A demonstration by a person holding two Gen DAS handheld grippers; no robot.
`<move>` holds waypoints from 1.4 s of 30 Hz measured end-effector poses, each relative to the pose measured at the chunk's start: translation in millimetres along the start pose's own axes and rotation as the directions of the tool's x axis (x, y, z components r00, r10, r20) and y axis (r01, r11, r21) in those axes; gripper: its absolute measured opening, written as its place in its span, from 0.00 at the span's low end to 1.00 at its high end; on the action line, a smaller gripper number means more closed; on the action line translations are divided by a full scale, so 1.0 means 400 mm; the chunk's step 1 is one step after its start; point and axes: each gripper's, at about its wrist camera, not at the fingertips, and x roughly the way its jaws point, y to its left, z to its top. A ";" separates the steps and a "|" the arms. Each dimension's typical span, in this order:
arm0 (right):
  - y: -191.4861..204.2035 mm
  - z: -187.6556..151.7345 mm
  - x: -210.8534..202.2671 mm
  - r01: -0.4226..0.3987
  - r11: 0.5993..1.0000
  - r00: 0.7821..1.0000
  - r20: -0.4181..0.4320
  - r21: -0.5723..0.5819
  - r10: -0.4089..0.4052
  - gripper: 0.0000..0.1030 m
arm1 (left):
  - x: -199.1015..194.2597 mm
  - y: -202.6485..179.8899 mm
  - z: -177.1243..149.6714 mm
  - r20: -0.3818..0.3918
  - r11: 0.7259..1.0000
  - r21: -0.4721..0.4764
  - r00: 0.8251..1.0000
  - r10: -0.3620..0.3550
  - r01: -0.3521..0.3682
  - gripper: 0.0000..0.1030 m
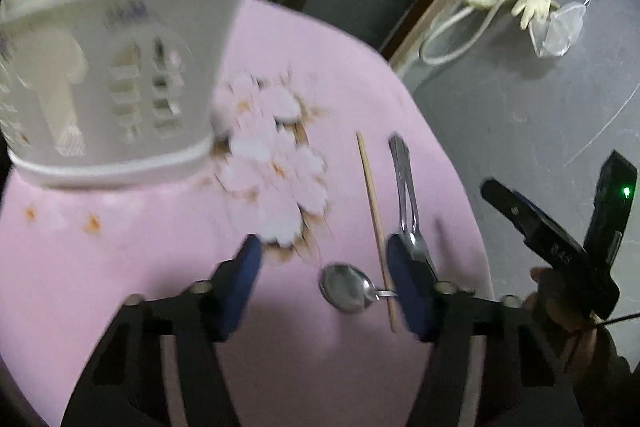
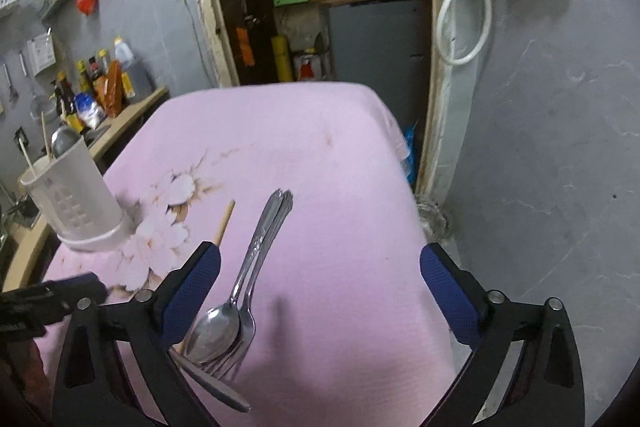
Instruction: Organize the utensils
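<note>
A white slotted utensil holder (image 1: 116, 83) stands on the pink flowered tablecloth (image 1: 160, 247); in the right wrist view (image 2: 76, 203) it holds chopsticks and a spoon. A pile of steel spoons and forks (image 2: 240, 291) lies on the cloth beside a wooden chopstick (image 2: 224, 223). In the left wrist view I see a lone spoon (image 1: 348, 287), the chopstick (image 1: 374, 215) and the stacked cutlery (image 1: 404, 187). My left gripper (image 1: 324, 255) is open and empty just above the spoon. My right gripper (image 2: 320, 263) is open and empty over the cutlery pile.
A counter with sauce bottles (image 2: 96, 87) runs along the left wall. A doorway with shelves and a grey cabinet (image 2: 372, 35) lies beyond the table's far edge. A grey wall (image 2: 540, 147) with a hanging hose and gloves stands to the right.
</note>
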 end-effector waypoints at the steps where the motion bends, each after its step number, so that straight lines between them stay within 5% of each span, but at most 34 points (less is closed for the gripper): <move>1: 0.000 0.001 0.004 -0.007 1.000 1.000 -0.004 -0.001 0.007 0.96 | 0.010 0.000 -0.001 -0.025 1.000 -0.005 1.000 -0.001 0.001 0.46; 4: 0.002 0.004 0.018 -0.038 0.999 0.999 -0.013 -0.011 0.038 0.92 | 0.032 0.000 -0.005 -0.084 1.000 -0.019 0.997 0.003 -0.004 0.33; 8: 0.000 0.002 0.042 -0.067 0.997 0.997 -0.039 -0.034 0.066 0.78 | 0.053 0.002 -0.007 -0.120 1.000 -0.026 0.993 0.006 -0.009 0.26; 13: 0.007 -0.002 0.086 -0.095 0.995 0.991 -0.094 -0.042 0.091 0.58 | 0.072 -0.001 -0.001 -0.137 0.998 -0.004 0.988 0.069 -0.070 0.04; 17: 0.025 -0.007 0.127 -0.118 0.991 0.982 -0.154 -0.069 0.106 0.43 | 0.073 0.003 0.016 -0.087 0.996 0.004 0.992 0.094 -0.094 0.02; 24: 0.073 0.001 0.169 -0.100 0.977 0.977 -0.202 -0.189 0.061 0.37 | 0.049 0.038 0.092 0.007 0.988 0.024 0.988 0.154 -0.154 0.00; 29: 0.086 0.005 0.173 -0.123 0.962 0.971 -0.232 -0.242 0.066 0.23 | 0.027 0.041 0.118 0.014 0.978 0.087 0.982 0.191 -0.191 0.00; 36: 0.086 0.006 0.157 -0.141 0.932 0.959 -0.281 -0.334 0.044 0.15 | 0.003 0.036 0.120 -0.002 0.965 0.145 0.975 0.222 -0.219 0.00; 42: 0.039 0.028 0.188 -0.142 0.981 0.951 -0.294 -0.133 0.098 0.18 | -0.015 0.073 0.091 -0.053 0.968 0.119 0.972 0.229 -0.222 0.00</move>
